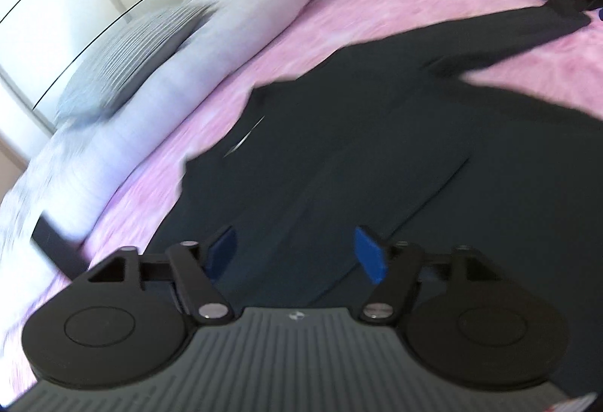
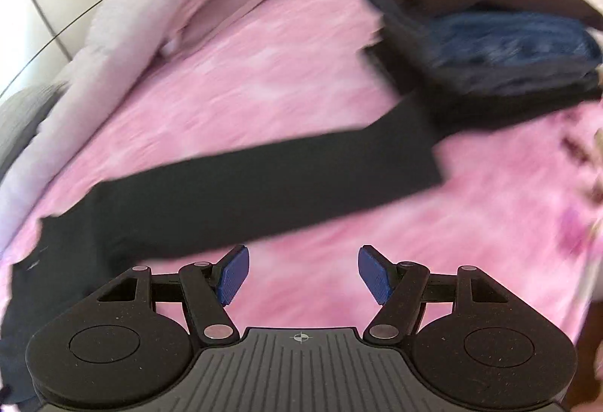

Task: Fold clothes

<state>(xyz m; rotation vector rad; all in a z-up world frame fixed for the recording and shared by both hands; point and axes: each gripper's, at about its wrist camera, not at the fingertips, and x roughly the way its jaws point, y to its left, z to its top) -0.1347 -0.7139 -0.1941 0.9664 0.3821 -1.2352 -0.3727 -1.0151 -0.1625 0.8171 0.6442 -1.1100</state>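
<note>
The dark shirt (image 1: 358,148) lay flat on the pink bed (image 1: 377,5), its sleeve (image 2: 264,182) stretching toward the folded stack (image 2: 490,46), just ahead of the right gripper (image 2: 303,274), whose fingers were spread and empty like the left gripper (image 1: 297,253)'s.

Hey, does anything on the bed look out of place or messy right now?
Nothing is spilled or damaged. The dark long-sleeved top lies unfolded on the pink blanket, its sleeve stretched out toward the stack of folded clothes. Both claws are open and hold nothing.

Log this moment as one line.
left gripper open over dark top | right gripper open, empty | sleeve spread on pink bedcover
</note>
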